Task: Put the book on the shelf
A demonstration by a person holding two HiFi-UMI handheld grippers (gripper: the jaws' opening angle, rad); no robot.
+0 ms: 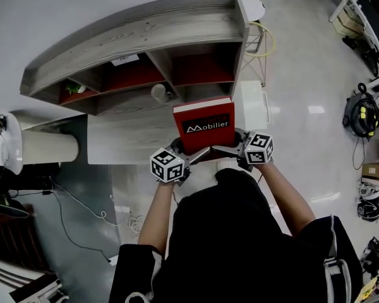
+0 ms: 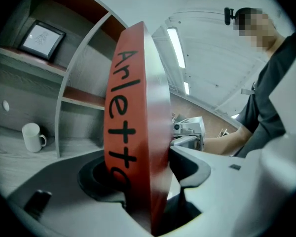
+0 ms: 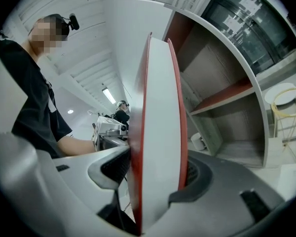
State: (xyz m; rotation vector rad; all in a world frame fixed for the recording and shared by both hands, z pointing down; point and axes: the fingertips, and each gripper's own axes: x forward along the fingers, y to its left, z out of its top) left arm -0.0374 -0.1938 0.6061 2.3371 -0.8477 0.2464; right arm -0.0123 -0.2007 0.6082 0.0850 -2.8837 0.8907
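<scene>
Red covers and white page edges mark the book [image 1: 203,126]. We hold it in the air in front of us, standing on end with its front cover toward us, near the wooden shelf [image 1: 139,27] but apart from it. Our left gripper [image 1: 191,156] has its jaws clamped on the spine side, one pad on each cover. Our right gripper [image 1: 232,149] grips the page-edge side the same way, and nothing else sits between either pair of jaws.

We judge the step in hand to be the carry toward the shelf: the book is picked up and placement has not begun. A white mug [image 1: 159,93] stands on the lower board beside a divider, and a framed picture [image 2: 41,37] leans in an upper compartment further left.

Next we need to pick a free compartment, probably a red-backed one near the mug. We should keep the book upright, set its lower edge on the board clear of the divider and the mug, and only then release the jaws.
</scene>
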